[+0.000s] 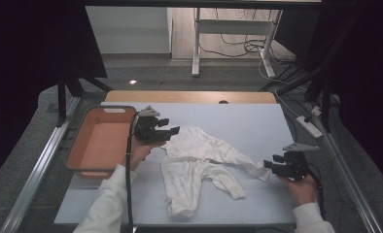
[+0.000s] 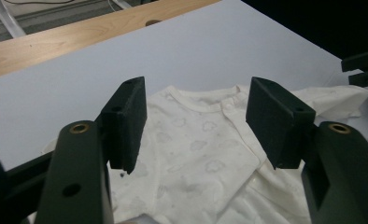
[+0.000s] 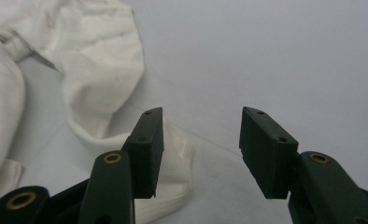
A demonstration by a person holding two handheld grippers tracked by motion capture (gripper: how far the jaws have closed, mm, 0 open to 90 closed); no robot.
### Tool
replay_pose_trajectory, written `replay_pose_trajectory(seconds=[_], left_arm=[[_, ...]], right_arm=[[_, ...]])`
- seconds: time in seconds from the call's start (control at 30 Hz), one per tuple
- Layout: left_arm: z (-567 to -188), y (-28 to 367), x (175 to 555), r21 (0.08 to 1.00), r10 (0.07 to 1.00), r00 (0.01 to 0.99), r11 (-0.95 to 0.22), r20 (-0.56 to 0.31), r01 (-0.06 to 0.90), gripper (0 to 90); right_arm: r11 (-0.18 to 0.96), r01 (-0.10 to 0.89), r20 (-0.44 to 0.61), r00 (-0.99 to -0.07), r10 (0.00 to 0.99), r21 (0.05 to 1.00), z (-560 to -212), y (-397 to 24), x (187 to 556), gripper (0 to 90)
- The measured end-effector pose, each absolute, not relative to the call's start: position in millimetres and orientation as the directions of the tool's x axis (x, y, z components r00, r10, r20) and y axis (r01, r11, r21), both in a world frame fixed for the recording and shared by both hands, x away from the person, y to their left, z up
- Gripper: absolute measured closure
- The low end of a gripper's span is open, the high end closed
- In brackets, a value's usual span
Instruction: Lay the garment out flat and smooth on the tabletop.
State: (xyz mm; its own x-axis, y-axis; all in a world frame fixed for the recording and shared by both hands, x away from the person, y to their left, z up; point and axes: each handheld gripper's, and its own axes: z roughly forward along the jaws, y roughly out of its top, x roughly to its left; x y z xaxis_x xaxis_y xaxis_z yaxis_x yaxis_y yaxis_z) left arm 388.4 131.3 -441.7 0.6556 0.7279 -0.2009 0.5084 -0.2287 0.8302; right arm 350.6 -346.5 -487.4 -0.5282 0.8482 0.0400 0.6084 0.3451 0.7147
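Babygrow (image 1: 199,160) mid-mat, margins free; L tongs (image 1: 172,131) & R tongs (image 1: 269,165) both released.

The left gripper (image 1: 172,130) is held in a hand with a white sleeve, its jaws spread wide and pointing across toward the other hand. The right gripper (image 1: 269,165) points back at it, jaws parted, nothing pinched between them.

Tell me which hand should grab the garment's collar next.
Left, probably. The left gripper hovers open right at the collar of the white garment. The right gripper sits open at the sleeve end, far across the cloth.
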Motion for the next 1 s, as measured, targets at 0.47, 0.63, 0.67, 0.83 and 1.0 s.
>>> replay_pose_trajectory(seconds=[0.47, 0.63, 0.67, 0.83, 1.0], left_arm=[[-441, 131, 388, 0.831, 0.729, 0.656, -0.231, -0.197, 0.506, 38.5], [-441, 131, 388, 0.832, 0.729, 0.656, -0.231, -0.195, 0.505, 38.5], [-441, 132, 388, 0.832, 0.73, 0.655, -0.23, -0.195, 0.504, 38.5], [-441, 134, 388, 0.836, 0.736, 0.647, -0.216, -0.2, 0.504, 38.6], [-441, 133, 388, 0.835, 0.736, 0.648, -0.221, -0.196, 0.504, 38.5]], right_arm=[[0.477, 0.62, 0.039, -0.634, 0.772, 0.624, -507, -327, 342, 80.9], [0.494, 0.591, -0.019, -0.628, 0.778, 0.638, -502, -327, 340, 83.7], [0.48, 0.582, -0.034, -0.613, 0.789, 0.656, -498, -329, 339, 83.7], [0.366, 0.534, -0.068, -0.497, 0.865, 0.762, -473, -356, 331, 83.7], [0.313, 0.518, -0.066, -0.44, 0.896, 0.796, -464, -375, 329, 83.7]])
